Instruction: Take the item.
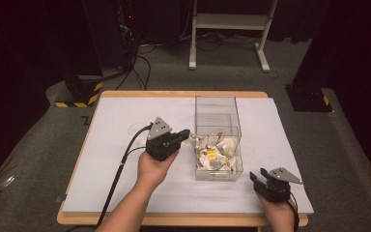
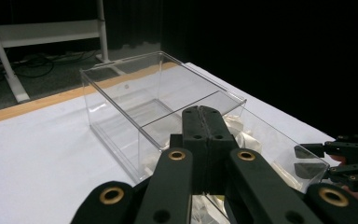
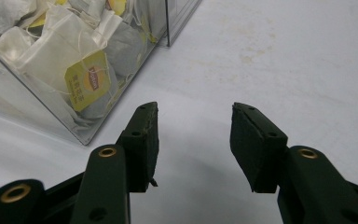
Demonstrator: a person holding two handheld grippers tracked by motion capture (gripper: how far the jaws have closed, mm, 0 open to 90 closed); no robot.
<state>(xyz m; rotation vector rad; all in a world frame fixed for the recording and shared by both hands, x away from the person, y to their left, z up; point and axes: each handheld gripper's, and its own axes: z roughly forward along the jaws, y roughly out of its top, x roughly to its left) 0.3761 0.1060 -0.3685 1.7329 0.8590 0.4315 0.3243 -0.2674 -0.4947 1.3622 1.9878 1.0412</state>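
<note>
Your left tongs are pressed fully shut on nothing, tips at the clear box rim above the tea bags. Your right tongs rest part-open and empty on the bench, just beside the box's near corner.

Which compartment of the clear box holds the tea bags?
The near compartment of the clear box, closest to the person, is full of tea bags; the far compartment beyond the divider has none.

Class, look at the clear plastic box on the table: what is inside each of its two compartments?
The clear plastic box holds a heap of tea bags in the near compartment; the far one looks empty. Bags lower in the heap are covered by those on top.
</note>
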